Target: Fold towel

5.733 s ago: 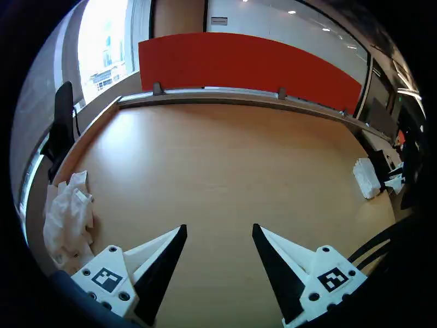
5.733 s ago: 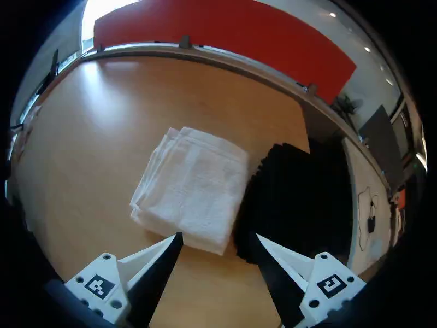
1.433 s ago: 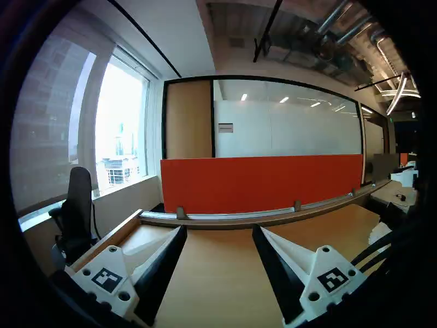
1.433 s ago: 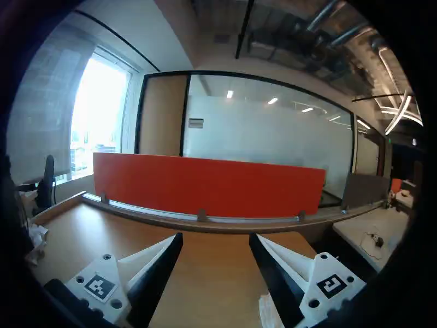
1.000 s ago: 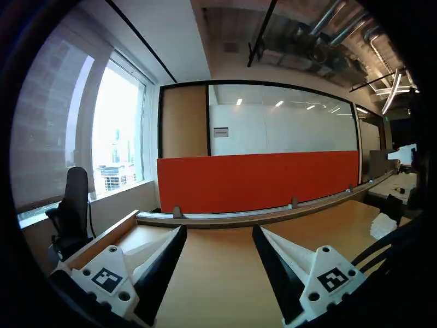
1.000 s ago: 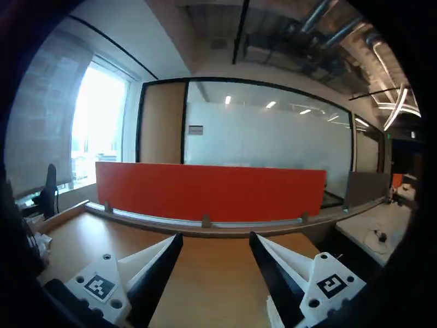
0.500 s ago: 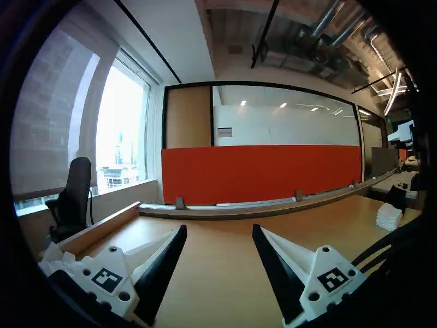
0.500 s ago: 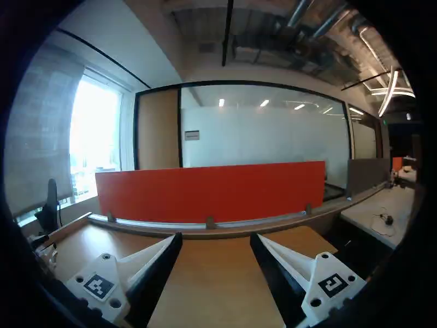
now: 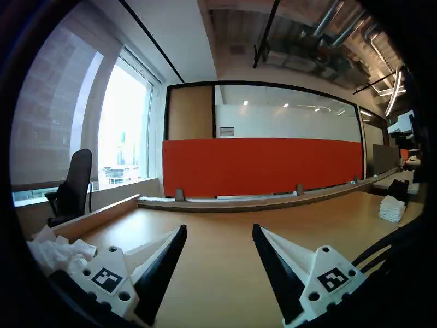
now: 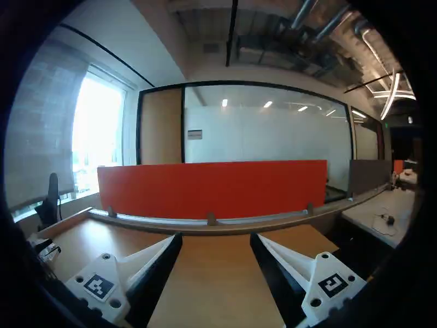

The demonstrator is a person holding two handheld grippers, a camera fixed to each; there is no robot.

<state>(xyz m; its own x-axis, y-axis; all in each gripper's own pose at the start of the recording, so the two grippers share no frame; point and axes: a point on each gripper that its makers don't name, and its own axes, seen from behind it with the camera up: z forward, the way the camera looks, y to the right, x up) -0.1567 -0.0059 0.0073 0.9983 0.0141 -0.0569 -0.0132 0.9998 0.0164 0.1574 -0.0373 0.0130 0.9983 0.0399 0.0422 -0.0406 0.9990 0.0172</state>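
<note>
Crumpled cloth (image 9: 54, 254) fuller in left gripper view | folded towel (image 9: 392, 209) far right

Open-plan office, wooden desk (image 9: 229, 229), red divider panel (image 9: 262, 167), office chair (image 9: 74, 186), glass-walled room (image 10: 262, 134)

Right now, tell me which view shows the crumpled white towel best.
The left gripper view: the crumpled white towel lies on the desk at lower left, its folds plain. The right gripper view has a small white scrap at its left edge, too small to identify.
</note>
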